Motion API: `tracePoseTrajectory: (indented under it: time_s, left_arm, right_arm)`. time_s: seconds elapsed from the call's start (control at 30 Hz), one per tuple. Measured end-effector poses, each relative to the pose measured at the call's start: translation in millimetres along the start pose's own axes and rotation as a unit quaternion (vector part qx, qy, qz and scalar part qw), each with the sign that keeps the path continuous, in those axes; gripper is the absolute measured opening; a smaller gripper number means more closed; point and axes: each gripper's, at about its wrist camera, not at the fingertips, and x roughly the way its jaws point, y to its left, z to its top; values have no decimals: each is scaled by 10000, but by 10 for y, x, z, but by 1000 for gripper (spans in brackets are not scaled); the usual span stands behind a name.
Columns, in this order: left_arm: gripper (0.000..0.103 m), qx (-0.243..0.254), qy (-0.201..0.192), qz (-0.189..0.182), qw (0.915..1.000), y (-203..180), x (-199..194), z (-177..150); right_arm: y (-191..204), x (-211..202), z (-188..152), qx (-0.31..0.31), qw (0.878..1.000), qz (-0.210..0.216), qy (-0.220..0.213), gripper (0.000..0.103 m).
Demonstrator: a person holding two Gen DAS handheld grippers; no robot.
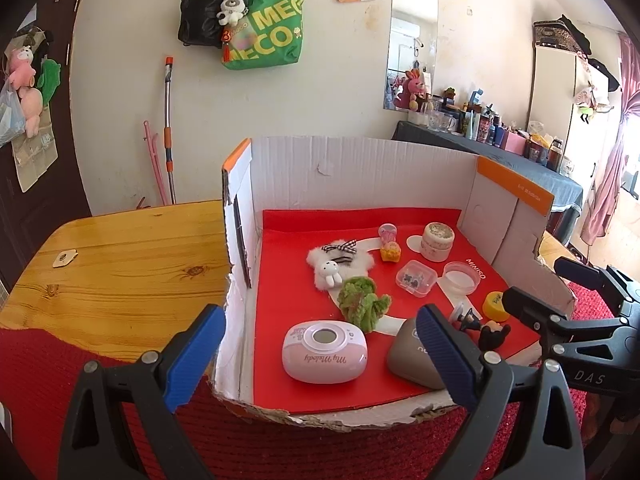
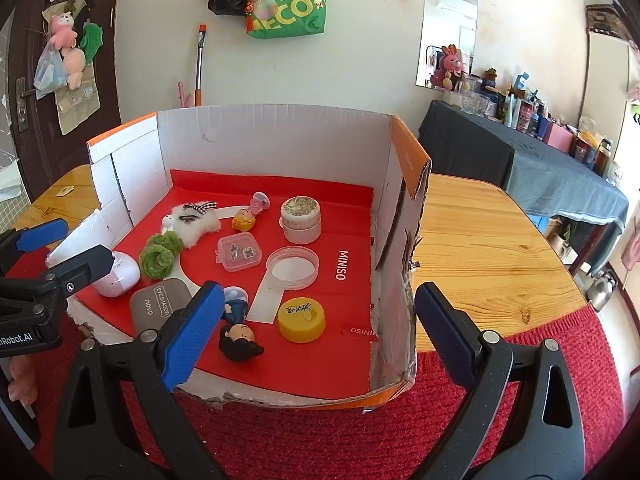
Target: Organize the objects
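Standing by the wooden table (image 2: 480, 240), I see a torn cardboard box (image 2: 272, 140) with a red MINISO liner (image 2: 344, 344), set partly on a red knitted mat (image 2: 320, 440). Both tools hover just outside the box's ragged front edge, each with its blue-padded fingers spread wide and nothing between them.

The left gripper (image 1: 320, 356) points over the front left corner of the box, with its left pad outside the left wall and its right pad in front of a grey eyeshadow case (image 1: 412, 356). Just beside that case lies a pink "My Melody" case (image 1: 324, 352), and behind it a green fuzzy toy (image 1: 362, 304).

The right gripper (image 2: 316, 332) is at the front right corner; its left pad overlaps a small dark-haired figurine (image 2: 240, 338) lying on the liner, and its right pad is outside the right wall. Near the figurine sits a yellow cap (image 2: 302, 319).

Farther in, a clear round dish (image 2: 292, 267) and a small clear plastic box (image 2: 239, 252) lie side by side, with a glittery lidded jar (image 2: 301, 218) behind them. A white fluffy hair clip (image 2: 192, 220) with a checked bow rests near the left wall, a tiny yellow charm (image 2: 243, 220) and a pink charm (image 2: 258, 202) close to it.

On the wall hangs a green tote bag (image 2: 292, 4), with a mirror (image 2: 448, 20) off to the right.
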Motion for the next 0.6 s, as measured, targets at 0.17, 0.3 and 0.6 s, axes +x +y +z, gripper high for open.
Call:
tracePoseTrajectory:
  time_s: [0.17, 0.3, 0.6]
  left_arm:
    - [98, 31, 29, 14, 10000, -15, 18, 3]
    - [98, 60, 41, 53, 10000, -36, 24, -1]
    - [98, 67, 23, 69, 10000, -43, 17, -1]
  right_arm:
    - [-98, -23, -4, 266, 9996, 2, -36, 99]
    - [-190, -5, -5, 490, 9987, 102, 10, 99]
    - [-119, -54, 2, 334, 9994, 31, -123, 99]
